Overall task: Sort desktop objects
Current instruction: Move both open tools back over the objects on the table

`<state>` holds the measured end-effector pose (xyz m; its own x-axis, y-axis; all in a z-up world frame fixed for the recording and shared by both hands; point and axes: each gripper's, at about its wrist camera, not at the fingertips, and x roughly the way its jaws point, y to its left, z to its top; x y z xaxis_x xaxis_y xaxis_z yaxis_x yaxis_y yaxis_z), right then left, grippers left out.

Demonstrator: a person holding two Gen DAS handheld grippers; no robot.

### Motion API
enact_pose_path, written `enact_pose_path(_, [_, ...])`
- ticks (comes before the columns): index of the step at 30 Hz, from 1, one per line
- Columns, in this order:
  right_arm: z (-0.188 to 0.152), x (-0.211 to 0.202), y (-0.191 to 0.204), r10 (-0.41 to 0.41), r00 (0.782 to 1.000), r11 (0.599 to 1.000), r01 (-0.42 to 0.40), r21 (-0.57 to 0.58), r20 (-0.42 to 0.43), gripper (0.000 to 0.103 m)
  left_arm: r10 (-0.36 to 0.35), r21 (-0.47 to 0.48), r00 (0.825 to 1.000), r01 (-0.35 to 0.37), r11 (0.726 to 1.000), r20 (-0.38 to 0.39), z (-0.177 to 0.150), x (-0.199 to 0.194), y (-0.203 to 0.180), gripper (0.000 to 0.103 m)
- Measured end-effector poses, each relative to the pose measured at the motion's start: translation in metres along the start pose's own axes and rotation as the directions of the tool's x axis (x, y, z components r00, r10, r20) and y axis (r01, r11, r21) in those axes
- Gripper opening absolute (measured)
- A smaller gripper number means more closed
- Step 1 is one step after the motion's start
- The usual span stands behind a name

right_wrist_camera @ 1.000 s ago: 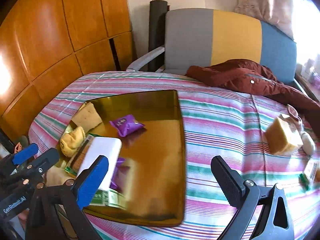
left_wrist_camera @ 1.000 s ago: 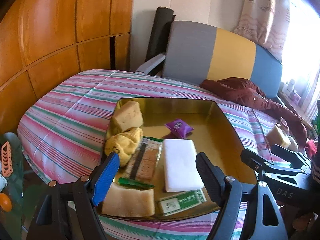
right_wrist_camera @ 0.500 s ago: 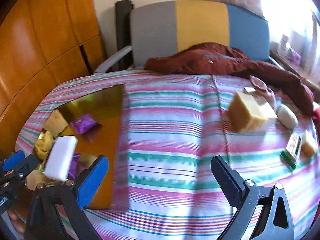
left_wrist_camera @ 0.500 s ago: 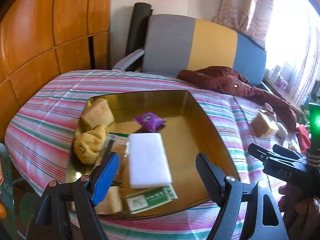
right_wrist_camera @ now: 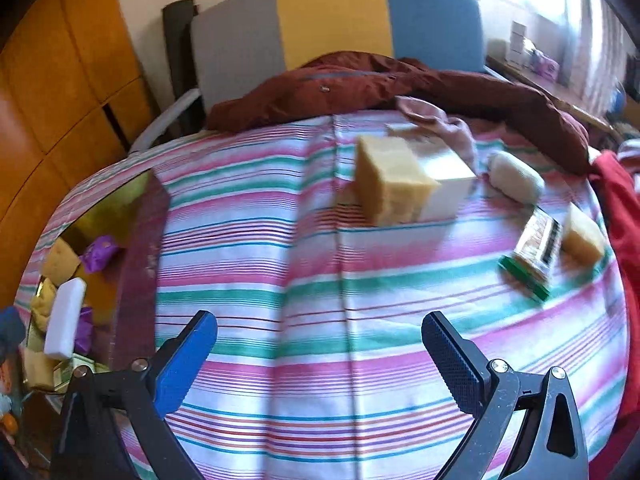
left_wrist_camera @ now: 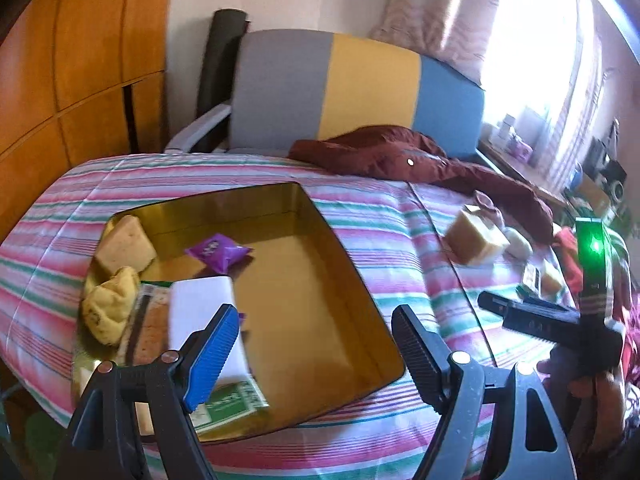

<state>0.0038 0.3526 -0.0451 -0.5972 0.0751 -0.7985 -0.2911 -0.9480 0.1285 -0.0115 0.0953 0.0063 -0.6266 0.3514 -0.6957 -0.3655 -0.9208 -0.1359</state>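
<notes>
On striped desk (right_wrist_camera: 320,280), right of gold tray (left_wrist_camera: 360,280), loose items wait. Right claw (right_wrist_camera: 320,344) open, empty; sponge block (right_wrist_camera: 392,184) at its 12 o'clock, against white box (right_wrist_camera: 444,176). Left claw (left_wrist_camera: 316,336) open, empty, over tray.

Sponge likely light, soft, squashy: pinch across flat sides, mid-height. Cracker pack (right_wrist_camera: 532,248) at 2 o'clock probably crinkly, fragile: grip edges.

Count on cloth: sponges 2, box 1, pack 1, white roll (right_wrist_camera: 516,176) 1. Tray: sponges at least 2, white bar (left_wrist_camera: 200,308) 1, purple sachet (left_wrist_camera: 220,252) 1.

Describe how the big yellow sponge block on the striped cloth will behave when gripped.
The yellow sponge block looks porous, so probably light and squashy under the pads. It stands tall against a white box, so a push might tip it.
</notes>
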Motion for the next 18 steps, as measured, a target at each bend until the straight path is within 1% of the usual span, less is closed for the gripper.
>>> enact_pose_path(3, [0.000, -0.001, -0.018, -0.009, 1.000, 0.999, 0.009, 0.040, -0.009, 0.103, -0.003, 0.032, 1.000, 0.004, 0.999, -0.015, 0.000, 0.005, -0.012, 0.080])
enact_pose_path(8, [0.006, -0.002, -0.045, -0.027, 0.999, 0.997, 0.028, 0.070, -0.023, 0.103, -0.035, 0.068, 0.999, 0.037, 0.997, -0.027, 0.002, 0.009, -0.029, 0.080])
enact_pose_path(11, [0.015, -0.006, -0.066, -0.026, 0.999, 0.994, 0.028, 0.109, -0.021, 0.103, -0.051, 0.088, 0.998, 0.054, 0.995, -0.037, 0.004, 0.014, -0.040, 0.080])
enact_pose_path(18, [0.042, -0.010, -0.099, -0.033, 0.999, 0.986, 0.031, 0.164, 0.013, 0.103, -0.081, 0.128, 0.995, 0.088, 0.988, -0.063, 0.012, 0.027, -0.067, 0.080])
